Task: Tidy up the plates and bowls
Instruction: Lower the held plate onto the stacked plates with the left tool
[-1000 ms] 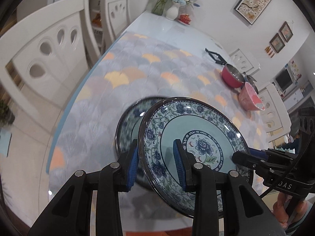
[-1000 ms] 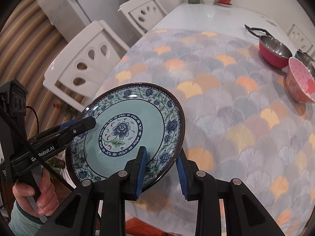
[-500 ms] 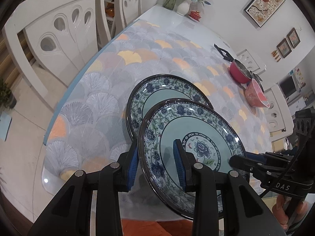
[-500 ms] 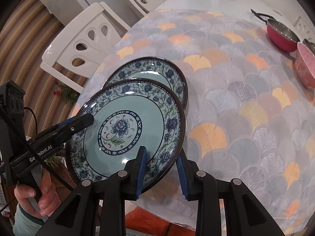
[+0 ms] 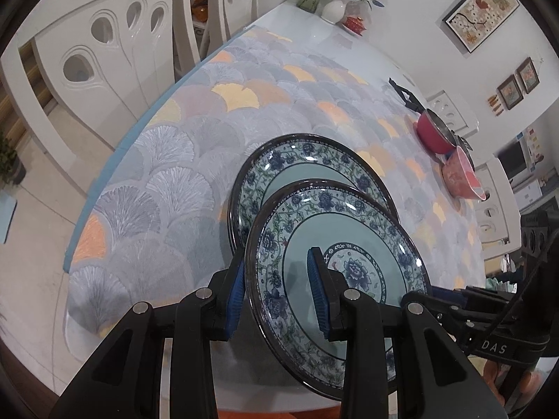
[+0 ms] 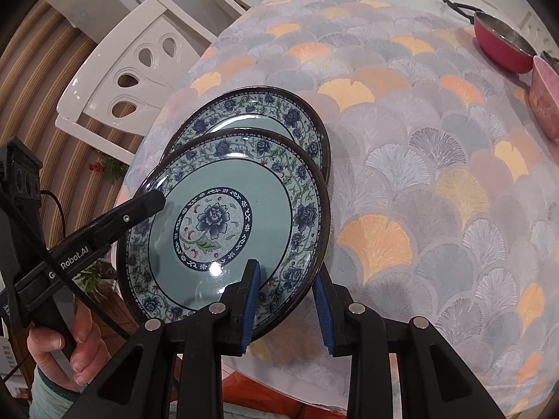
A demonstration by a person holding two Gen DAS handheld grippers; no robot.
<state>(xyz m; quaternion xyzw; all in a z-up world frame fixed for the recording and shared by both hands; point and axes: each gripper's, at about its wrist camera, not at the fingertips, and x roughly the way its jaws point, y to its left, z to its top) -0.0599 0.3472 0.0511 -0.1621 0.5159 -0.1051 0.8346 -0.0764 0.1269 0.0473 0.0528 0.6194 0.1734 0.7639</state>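
Note:
A blue floral plate [image 5: 349, 262] [image 6: 223, 223] is held in the air above the table's near edge. My left gripper [image 5: 276, 295] is shut on its left rim. My right gripper [image 6: 286, 300] is shut on its right rim. A second matching plate [image 5: 307, 164] [image 6: 258, 111] lies flat on the patterned tablecloth [image 5: 209, 132] just beyond and partly under the held one. A red bowl [image 5: 433, 132] [image 6: 503, 45] and a pink bowl [image 5: 461, 178] [image 6: 545, 94] stand at the far right of the table.
White chairs [image 5: 104, 59] [image 6: 139, 66] stand along the table's left side. A vase of flowers [image 5: 335, 3] and a small red dish [image 5: 356, 24] are at the table's far end. More chairs [image 5: 496, 206] stand on the right.
The held plate has been lifted higher and drawn back toward me, so more of the plate lying on the table shows beyond it. Both grippers stay shut on it.

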